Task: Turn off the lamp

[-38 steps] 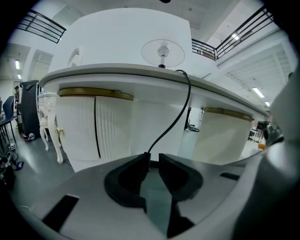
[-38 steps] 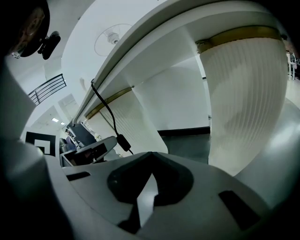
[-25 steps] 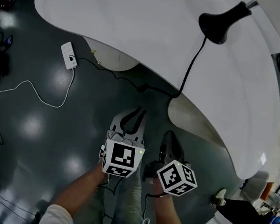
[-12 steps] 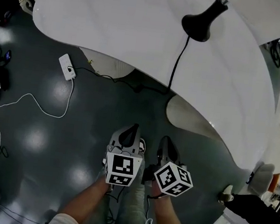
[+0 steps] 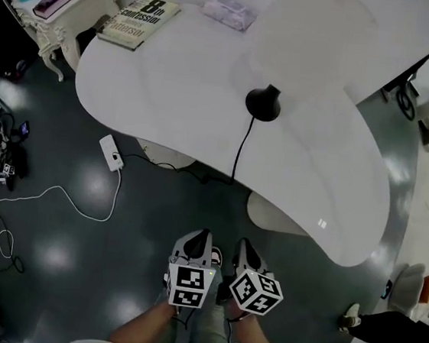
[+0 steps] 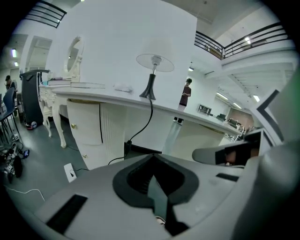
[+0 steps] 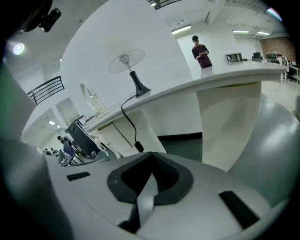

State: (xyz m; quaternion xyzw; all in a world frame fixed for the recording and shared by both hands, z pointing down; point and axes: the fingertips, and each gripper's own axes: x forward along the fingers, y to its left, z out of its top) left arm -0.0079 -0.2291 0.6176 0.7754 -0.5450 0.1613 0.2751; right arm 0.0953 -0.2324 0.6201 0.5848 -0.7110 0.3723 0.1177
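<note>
Both pairs of jaws are pressed together with nothing between them. The left gripper (image 5: 202, 236) and right gripper (image 5: 243, 244) are side by side over the dark floor (image 5: 74, 258), well short of the near edge of the white table (image 5: 169, 93). The lamp (image 5: 263, 103) stands upright near the middle of the table with its black cord (image 5: 240, 147) running over that near edge, and a book (image 5: 137, 20) lies at the table's far left end.
</note>
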